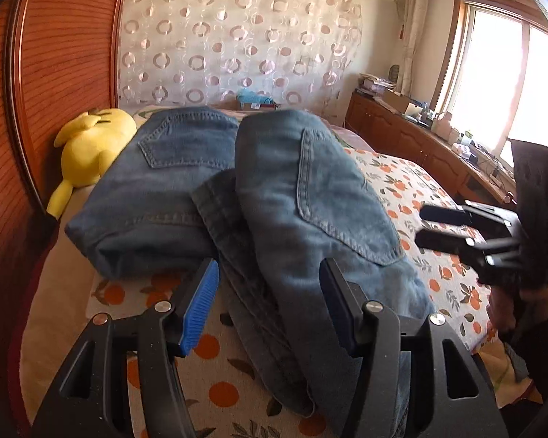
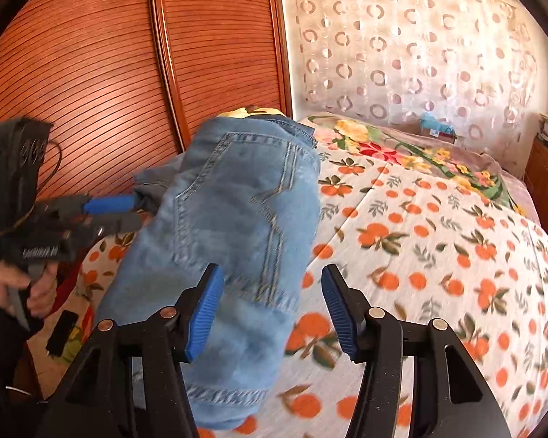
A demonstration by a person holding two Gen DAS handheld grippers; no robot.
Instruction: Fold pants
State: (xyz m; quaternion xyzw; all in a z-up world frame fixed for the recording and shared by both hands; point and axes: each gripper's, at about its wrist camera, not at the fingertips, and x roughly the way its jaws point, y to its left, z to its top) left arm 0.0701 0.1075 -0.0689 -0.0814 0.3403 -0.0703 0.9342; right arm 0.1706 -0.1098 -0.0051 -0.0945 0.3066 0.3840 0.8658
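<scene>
Pants: we see the jeans (image 1: pixel 310 197) folded into a bundle on the bed (image 2: pixel 438 241).
Left gripper (image 1: pixel 270 306): jaws spread, empty.
Right gripper (image 2: pixel 272 306): jaws spread, empty.
Progress: we judge folding nearly complete; perhaps tidying remains.

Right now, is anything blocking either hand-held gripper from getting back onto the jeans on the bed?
Nothing visible does. The folded jeans lie on the orange-print bedspread directly ahead of the left hand-held gripper and just left of the right hand-held gripper. Both grippers are open and empty.
</scene>
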